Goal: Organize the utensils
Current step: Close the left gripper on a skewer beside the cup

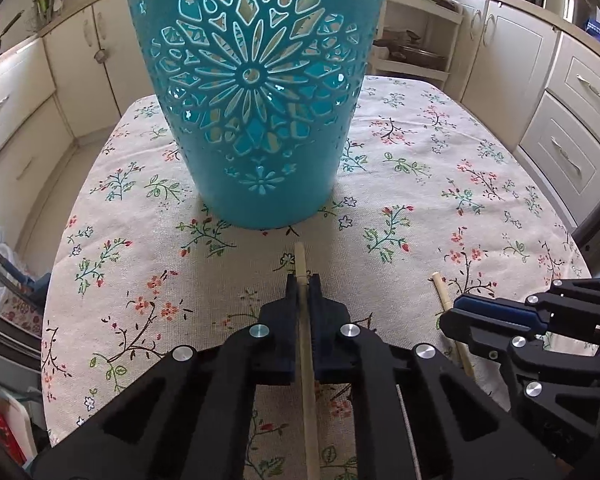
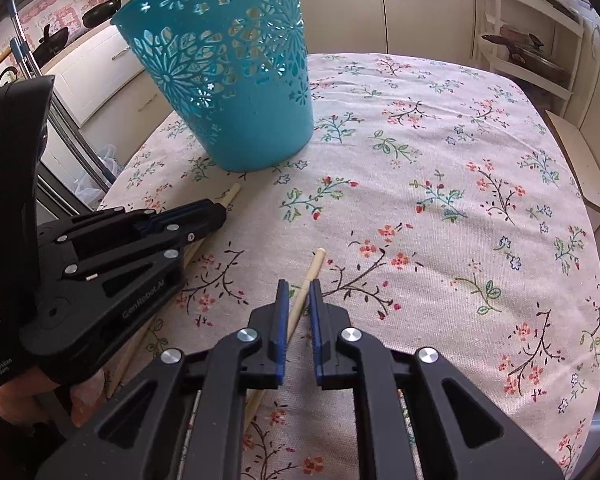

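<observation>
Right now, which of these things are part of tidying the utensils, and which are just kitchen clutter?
Part of the job:
left chopstick
right chopstick
teal basket
left gripper
right gripper

Just lying about:
frying pan
floral tablecloth
shelf rack

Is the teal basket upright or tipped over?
Upright. The teal basket stands on its narrow base on the tablecloth, open rim at the top; in the left view its wall rises straight up.

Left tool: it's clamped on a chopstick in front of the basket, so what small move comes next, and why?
Probably lift the left tool straight up. It is shut on the pale wooden chopstick, whose tip lies low on the floral tablecloth, just short of the teal cut-out plastic basket. The basket's rim stands far higher.
</observation>
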